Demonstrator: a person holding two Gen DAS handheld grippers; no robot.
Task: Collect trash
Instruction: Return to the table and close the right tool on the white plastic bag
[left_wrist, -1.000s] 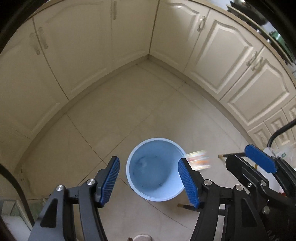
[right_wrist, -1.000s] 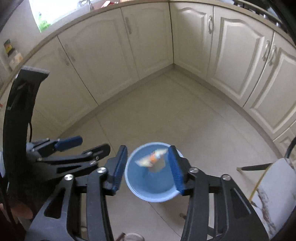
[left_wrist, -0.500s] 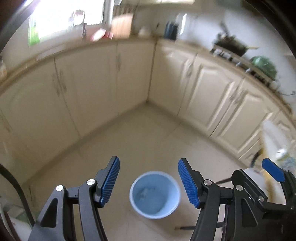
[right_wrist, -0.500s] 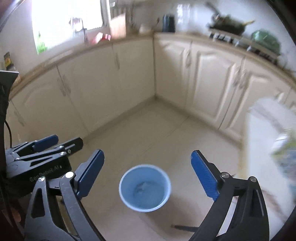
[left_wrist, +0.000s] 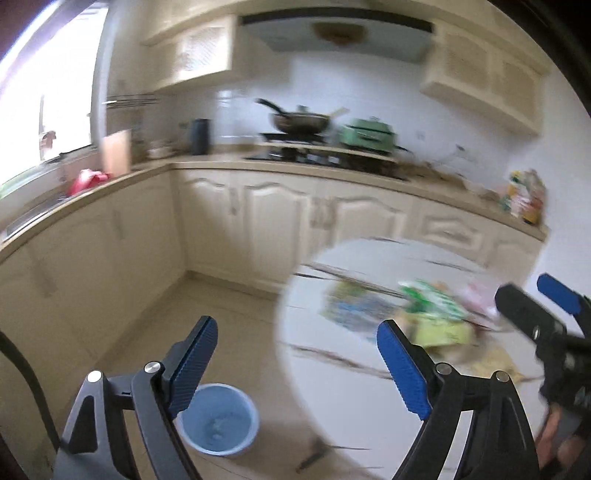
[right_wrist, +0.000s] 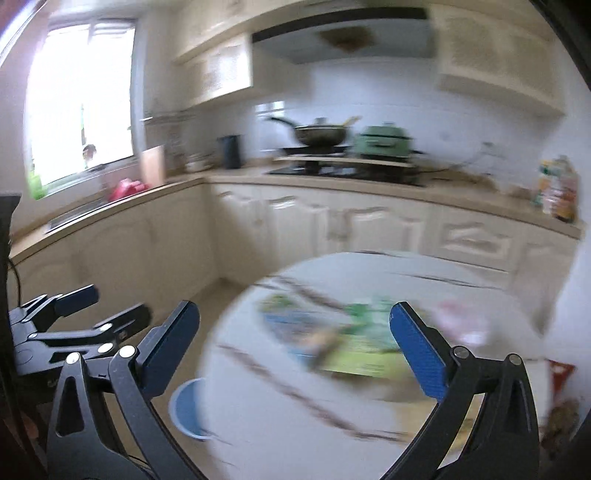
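left hand-held gripper (left_wrist: 297, 365): jaws spread wide, nothing between the blue pads, hanging in the air over the edge of the table

right hand-held gripper (right_wrist: 295, 350): same deal, wide open and holding nothing, pointed at the pile on the table; you can also spot it at the right edge of the left cam

table (left_wrist: 354, 413): round white top with dark marble-ish veins, pretty smeared by motion blur in both views

trash (left_wrist: 424, 314): loose heap of wrappers on the far-right part of the table, green, yellow-green, a blue patterned one and something pinkish. Too blurry to tell exactly what each one is. A red wrapper (right_wrist: 559, 373) sits near the table's right edge in the right cam

bucket (left_wrist: 218, 419): light blue, on the floor just beside the table on its left, a small pale scrap at the bottom. From the right cam the table edge covers half of it

background: cream cabinets, a wok (left_wrist: 299, 122) and a green pot (left_wrist: 367, 138) on the stove, window on the left
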